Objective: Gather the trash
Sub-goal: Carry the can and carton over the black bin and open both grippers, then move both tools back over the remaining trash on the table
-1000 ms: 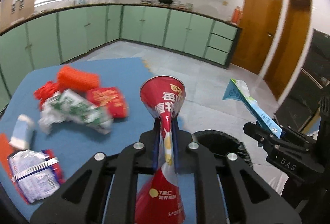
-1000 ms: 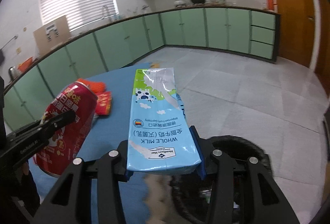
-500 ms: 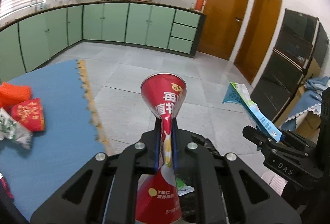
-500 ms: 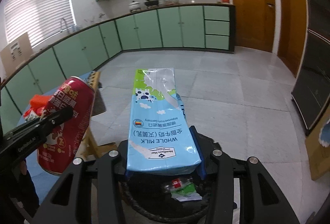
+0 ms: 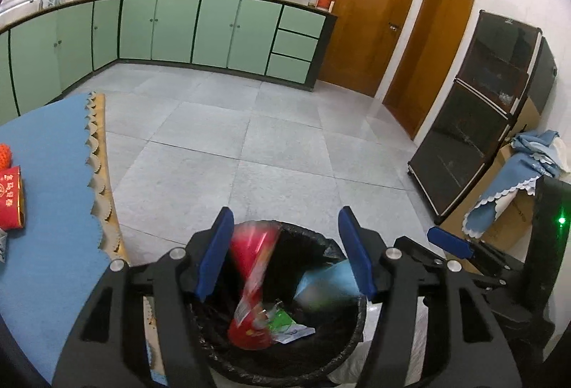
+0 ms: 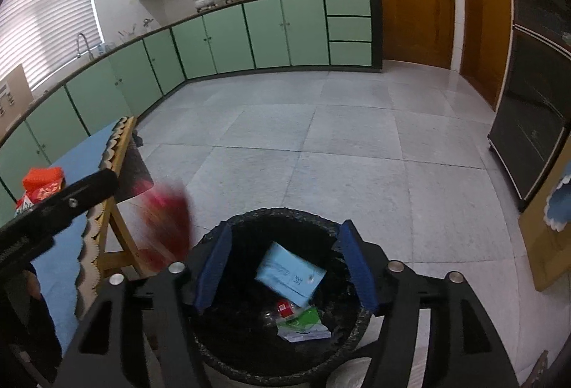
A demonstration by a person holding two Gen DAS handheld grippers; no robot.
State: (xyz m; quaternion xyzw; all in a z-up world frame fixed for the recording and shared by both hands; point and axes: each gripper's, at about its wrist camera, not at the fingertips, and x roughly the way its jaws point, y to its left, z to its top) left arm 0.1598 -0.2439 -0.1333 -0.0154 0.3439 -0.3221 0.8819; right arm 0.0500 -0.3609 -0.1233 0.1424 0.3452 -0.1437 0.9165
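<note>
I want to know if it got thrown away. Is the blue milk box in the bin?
Yes, in. The milk carton is inside the black bin, below its rim, and the right gripper above is open and empty.

Two wrist fisheyes, close above the bin [image 5: 357, 327]
Both facing down-forward toward kitchen cabinets [image 6: 285, 31]; sharing bin, floor, tabletop [image 5: 46, 174] edge.

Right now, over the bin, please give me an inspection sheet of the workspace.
Surface: blue table at left; grey tile floor.
Job's things: red can blurred, dropping into black bin; milk carton inside bin above other litter.
Clutter: red packets on the table.
Grippers: left gripper open, empty; right gripper open, empty.
Cables: nothing seen.
Surroundings: green cabinets, wooden doors, dark cupboard.
</note>
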